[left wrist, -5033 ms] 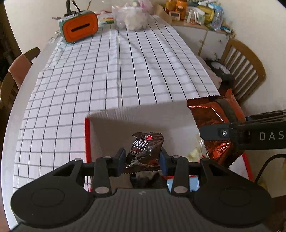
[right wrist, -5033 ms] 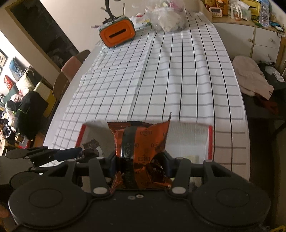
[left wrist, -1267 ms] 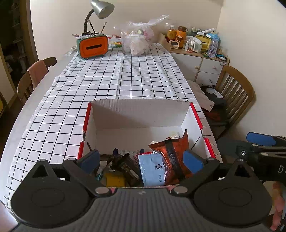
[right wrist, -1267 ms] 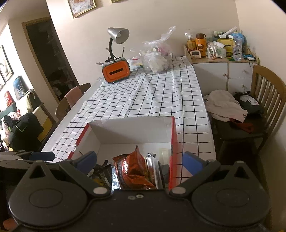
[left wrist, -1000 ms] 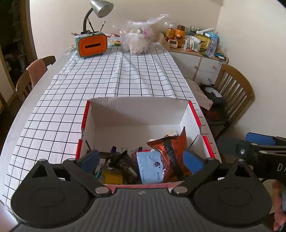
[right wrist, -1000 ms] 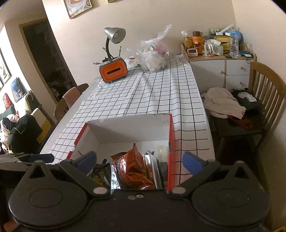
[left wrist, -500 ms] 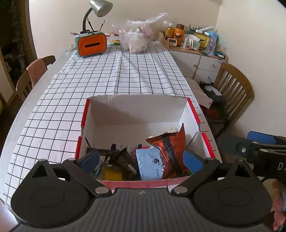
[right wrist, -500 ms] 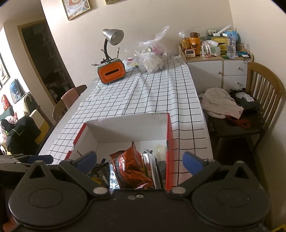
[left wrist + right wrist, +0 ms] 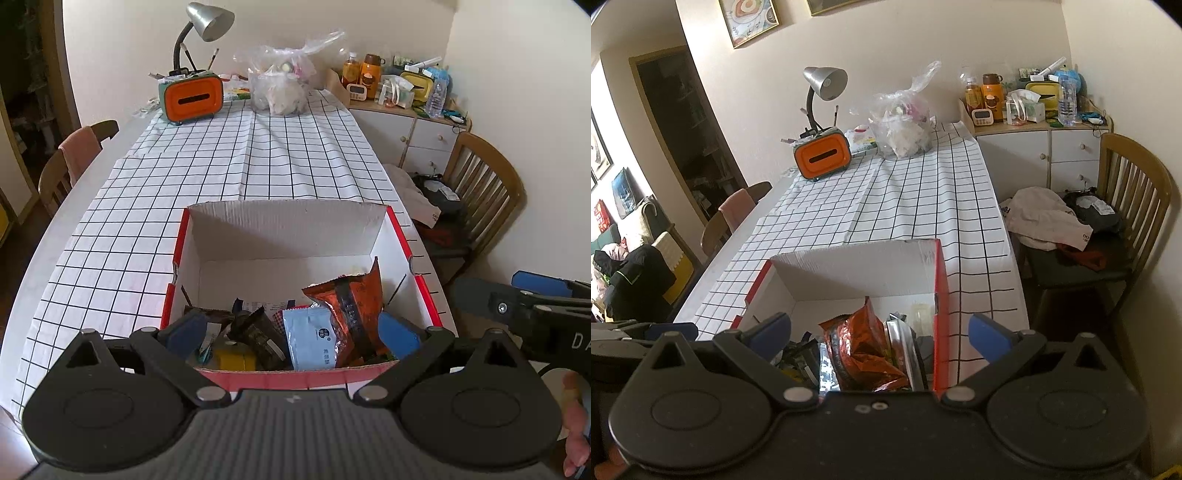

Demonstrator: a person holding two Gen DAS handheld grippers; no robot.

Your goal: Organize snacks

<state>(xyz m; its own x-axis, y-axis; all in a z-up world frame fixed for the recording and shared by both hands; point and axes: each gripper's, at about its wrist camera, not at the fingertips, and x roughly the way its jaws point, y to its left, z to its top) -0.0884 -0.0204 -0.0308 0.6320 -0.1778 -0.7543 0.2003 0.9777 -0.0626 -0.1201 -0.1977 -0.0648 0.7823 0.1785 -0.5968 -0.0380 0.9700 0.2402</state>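
Snacks deposited; both grippers released.
Left gripper and right gripper, formerly gripping packets, now spread empty (raised clear); orange packet rests inside cardboard box.

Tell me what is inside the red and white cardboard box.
Inside the red and white cardboard box: an orange foil snack bag, a light blue packet, a dark wrapper and a yellow item. Whatever lies beneath them is covered.

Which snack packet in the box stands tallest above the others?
The orange-brown foil packet at the right of the red-and-white box: its torn corner juts up, while the pale blue packet beside it lies lower.
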